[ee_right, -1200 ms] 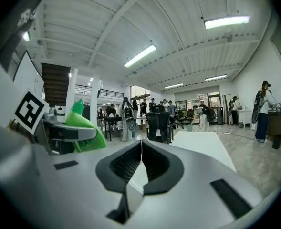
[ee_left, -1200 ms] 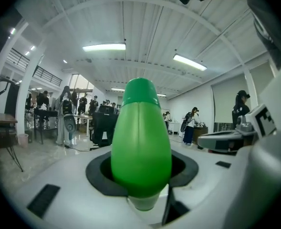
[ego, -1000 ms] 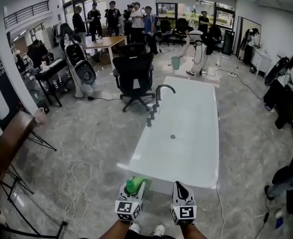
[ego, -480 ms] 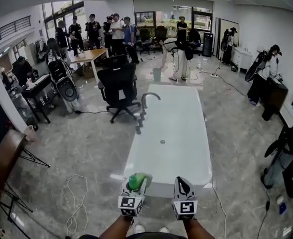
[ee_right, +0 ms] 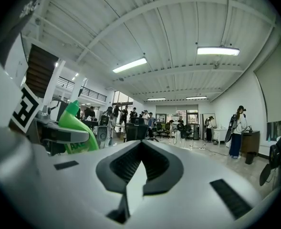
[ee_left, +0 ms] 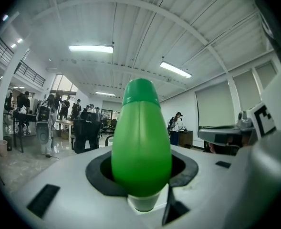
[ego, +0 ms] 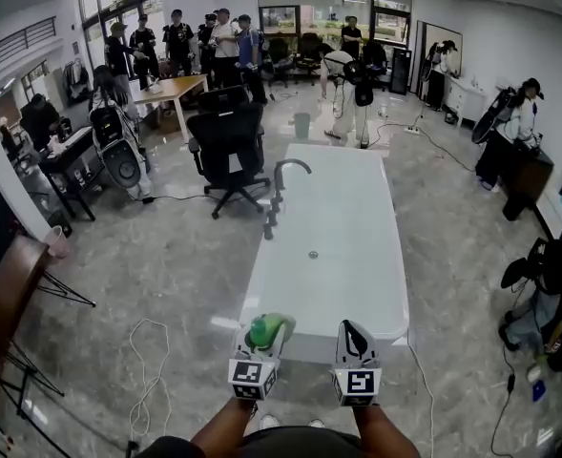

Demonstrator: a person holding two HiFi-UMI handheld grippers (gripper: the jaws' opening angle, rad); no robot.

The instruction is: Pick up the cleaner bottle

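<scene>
The cleaner bottle (ego: 267,330) is bright green with a green cap, and my left gripper (ego: 263,340) is shut on it, holding it in the air before the near end of the white bathtub (ego: 357,218). In the left gripper view the bottle (ee_left: 141,142) stands upright between the black pads and fills the centre. My right gripper (ego: 353,332) hangs beside it on the right, shut with nothing in it. From the right gripper view the bottle (ee_right: 76,128) shows at the left, and the right gripper (ee_right: 140,163) has its jaws together.
A dark curved faucet (ego: 285,175) stands on the bathtub's left rim. A black office chair (ego: 228,141) is beyond it. Several people stand at the back and right of the room. A pale cable (ego: 147,370) lies looped on the marble floor at my left.
Both grippers have risen a little, the left one carrying the green bottle with it. The head view has shifted, so the bathtub sits slightly differently in the picture.
</scene>
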